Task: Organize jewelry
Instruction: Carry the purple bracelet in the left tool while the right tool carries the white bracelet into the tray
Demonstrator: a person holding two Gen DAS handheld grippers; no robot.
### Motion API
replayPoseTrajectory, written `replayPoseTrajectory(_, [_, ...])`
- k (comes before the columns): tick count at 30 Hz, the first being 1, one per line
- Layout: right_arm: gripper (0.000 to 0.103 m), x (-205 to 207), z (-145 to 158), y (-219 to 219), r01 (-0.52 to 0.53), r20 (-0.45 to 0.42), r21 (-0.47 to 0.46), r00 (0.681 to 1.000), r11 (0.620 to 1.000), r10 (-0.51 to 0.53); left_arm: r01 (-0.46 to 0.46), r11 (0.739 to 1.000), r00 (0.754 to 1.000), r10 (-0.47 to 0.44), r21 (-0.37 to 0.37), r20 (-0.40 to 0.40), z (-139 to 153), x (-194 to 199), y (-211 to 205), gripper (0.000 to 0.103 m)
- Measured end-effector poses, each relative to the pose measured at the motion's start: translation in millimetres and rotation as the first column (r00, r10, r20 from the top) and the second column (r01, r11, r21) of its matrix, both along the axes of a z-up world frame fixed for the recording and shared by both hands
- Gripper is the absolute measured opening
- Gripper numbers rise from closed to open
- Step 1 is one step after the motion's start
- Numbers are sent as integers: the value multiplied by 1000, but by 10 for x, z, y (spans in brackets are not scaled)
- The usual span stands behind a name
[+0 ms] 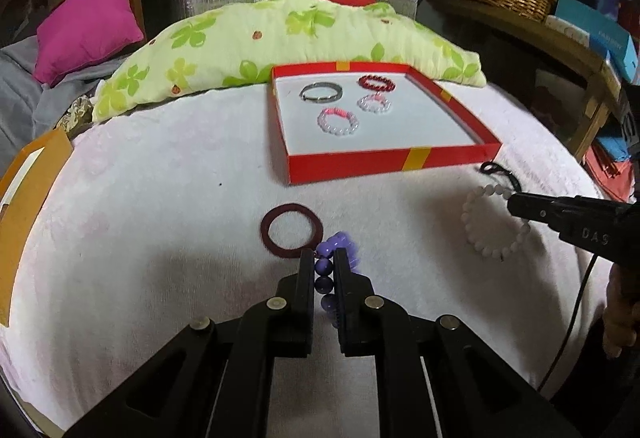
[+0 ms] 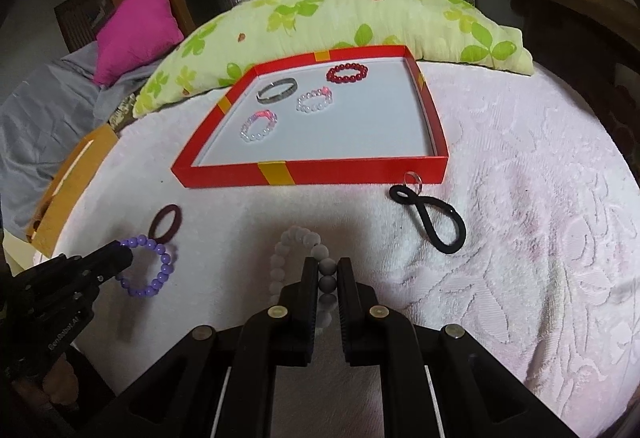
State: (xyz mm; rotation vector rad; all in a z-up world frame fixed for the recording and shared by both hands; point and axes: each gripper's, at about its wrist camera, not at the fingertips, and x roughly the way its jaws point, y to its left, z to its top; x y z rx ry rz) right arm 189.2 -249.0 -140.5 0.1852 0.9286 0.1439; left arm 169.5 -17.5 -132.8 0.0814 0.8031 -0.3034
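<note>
My left gripper (image 1: 323,258) is shut on a purple bead bracelet (image 1: 325,280), seen from the right wrist view (image 2: 150,265) with the gripper (image 2: 120,256) at its left edge. My right gripper (image 2: 325,264) is shut on a white bead bracelet (image 2: 298,244), which also shows in the left wrist view (image 1: 494,224) with the gripper (image 1: 514,203) at its upper right. The red tray (image 1: 394,161) (image 2: 312,173) holds a metal bangle (image 1: 321,92), a dark red bead bracelet (image 1: 377,82) and two clear pink bead bracelets (image 1: 338,121) (image 1: 375,103).
A maroon hair tie (image 1: 292,231) (image 2: 166,222) lies on the white towel (image 1: 160,238) just ahead of the left gripper. A black hair tie (image 2: 434,217) lies right of the tray's front. A green floral pillow (image 1: 280,37) lies behind the tray. A cardboard box (image 1: 28,189) sits at the left.
</note>
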Motion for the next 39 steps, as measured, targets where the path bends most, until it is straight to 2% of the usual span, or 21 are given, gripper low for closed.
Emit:
replayPoseTrajectory(8, [11, -50, 121, -7, -10, 31, 31, 999, 999, 9, 14, 1000, 1000, -14, -22, 15, 143, -53, -49, 9])
replayPoseTrajectory(19, [11, -46, 341, -37, 6, 82, 35, 997, 999, -9, -2, 1000, 1000, 2, 19, 30, 266, -28, -138, 9])
replayPoseTrajectory(28, [11, 30, 469, -61, 23, 96, 37, 995, 999, -26, -36, 997, 997, 31, 69, 75, 462, 117, -214, 9])
replayPoseTrajectory(39, [11, 350, 668, -82, 33, 136, 43, 990, 999, -39, -28, 997, 988, 18, 67, 153, 831, 449, -451, 9])
